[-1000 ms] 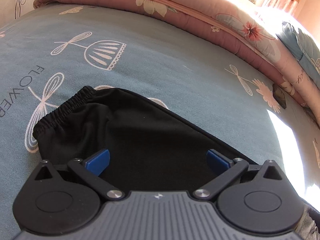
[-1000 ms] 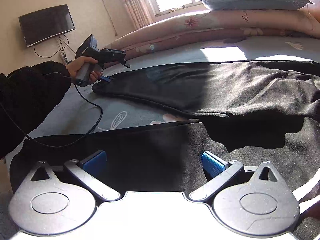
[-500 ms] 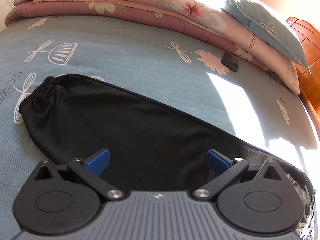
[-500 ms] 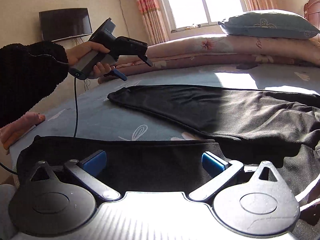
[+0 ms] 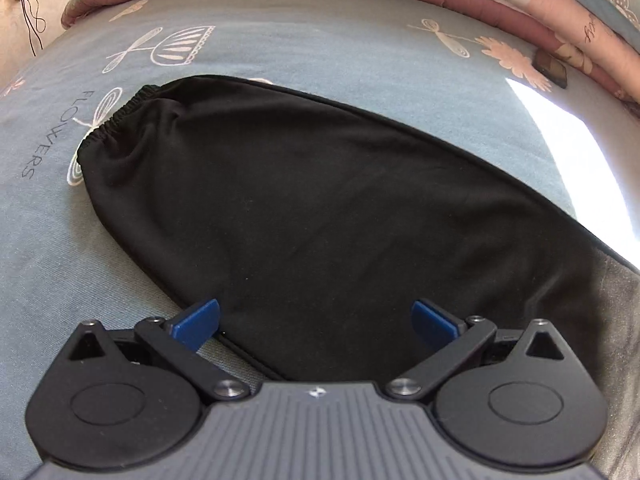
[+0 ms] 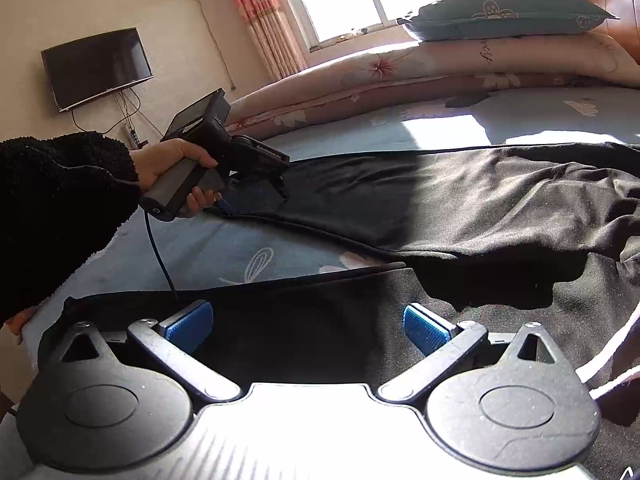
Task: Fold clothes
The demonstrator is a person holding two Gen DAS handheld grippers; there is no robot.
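Black trousers (image 5: pixel 320 208) flat on bed (image 5: pixel 304 52).
Left gripper (image 5: pixel 316 318) and right gripper (image 6: pixel 308 326) both spread wide, empty; bare sheet borders the cuff (image 5: pixel 116 118).

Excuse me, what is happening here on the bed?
A person is folding black trousers spread on a bed, with a handheld gripper in each hand. The left gripper is open, low over one leg, some way from the elastic cuff. The right gripper is open above the other leg. Neither grips fabric, and no fold shows.
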